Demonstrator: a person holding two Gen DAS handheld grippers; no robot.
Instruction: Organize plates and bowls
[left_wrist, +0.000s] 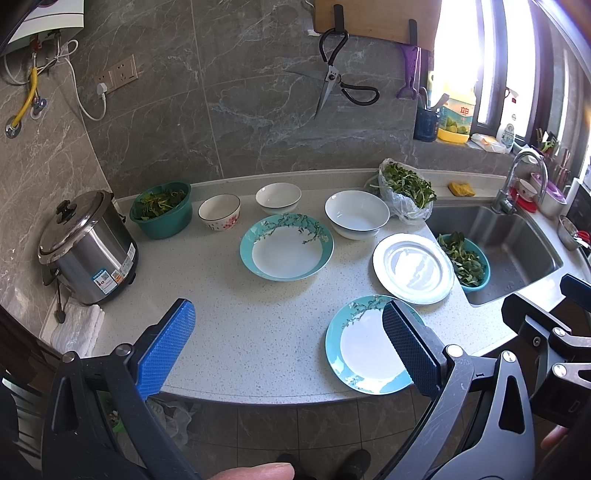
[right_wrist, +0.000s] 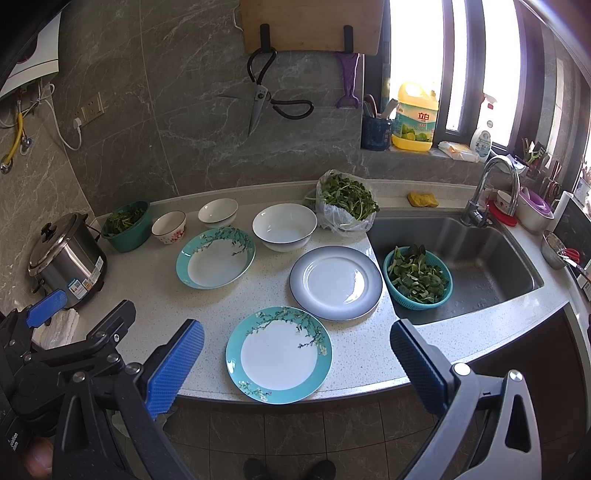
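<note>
On the speckled counter (right_wrist: 155, 280) lie a flat teal floral plate (right_wrist: 279, 354) at the front edge, a grey-rimmed white plate (right_wrist: 336, 282) behind it, and a deep teal floral plate (right_wrist: 216, 257). Farther back stand a large white bowl (right_wrist: 284, 227), a small white bowl (right_wrist: 218, 211) and a pink-flowered bowl (right_wrist: 169, 227). The left wrist view shows the same pieces: teal plate (left_wrist: 364, 350), grey-rimmed plate (left_wrist: 413, 267), deep teal plate (left_wrist: 286, 246). My left gripper (left_wrist: 288, 341) and right gripper (right_wrist: 297, 363) hover open before the counter edge, holding nothing.
A steel rice cooker (right_wrist: 66, 258) and a folded white cloth (left_wrist: 79, 325) sit at the left. A green basin of greens (right_wrist: 127, 225), a bag of greens (right_wrist: 345, 203) and a teal basket of leaves (right_wrist: 417, 277) in the sink (right_wrist: 491, 258) surround the dishes. Scissors (right_wrist: 260, 98) hang on the wall.
</note>
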